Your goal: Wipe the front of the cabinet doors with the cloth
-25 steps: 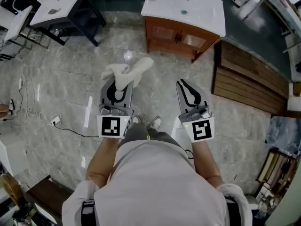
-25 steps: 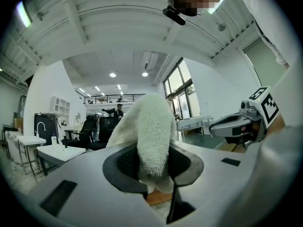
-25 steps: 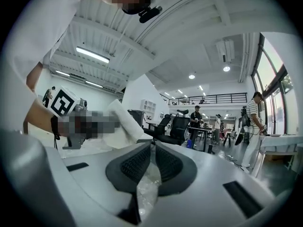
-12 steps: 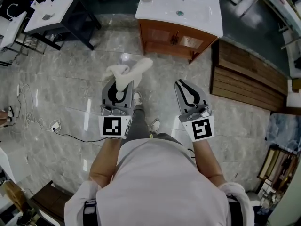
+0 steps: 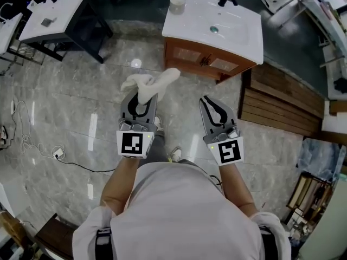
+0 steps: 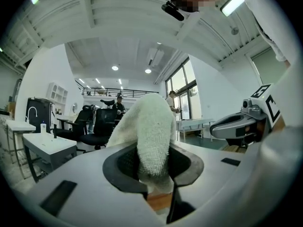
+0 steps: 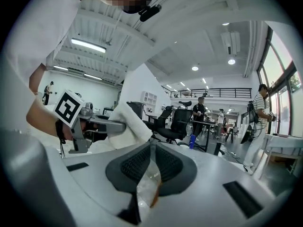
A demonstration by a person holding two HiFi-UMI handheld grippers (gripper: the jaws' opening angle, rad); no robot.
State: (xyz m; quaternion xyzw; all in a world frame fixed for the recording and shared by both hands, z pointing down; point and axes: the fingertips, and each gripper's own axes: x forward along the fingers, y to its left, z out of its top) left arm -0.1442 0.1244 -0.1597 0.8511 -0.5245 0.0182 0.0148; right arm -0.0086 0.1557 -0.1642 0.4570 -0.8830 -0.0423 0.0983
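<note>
The left gripper (image 5: 142,103) grasps the white cloth (image 5: 150,82), which bunches over its jaw tips and hides them from above. To its right, the right gripper (image 5: 209,104) is clenched on nothing. Far beyond both, well apart, are the cabinet doors (image 5: 209,60), steeply foreshortened under a white sink top (image 5: 238,34), their handles hard to make out.

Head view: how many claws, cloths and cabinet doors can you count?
claws: 2, the left claw and the right claw
cloth: 1
cabinet doors: 2
total: 5
</note>
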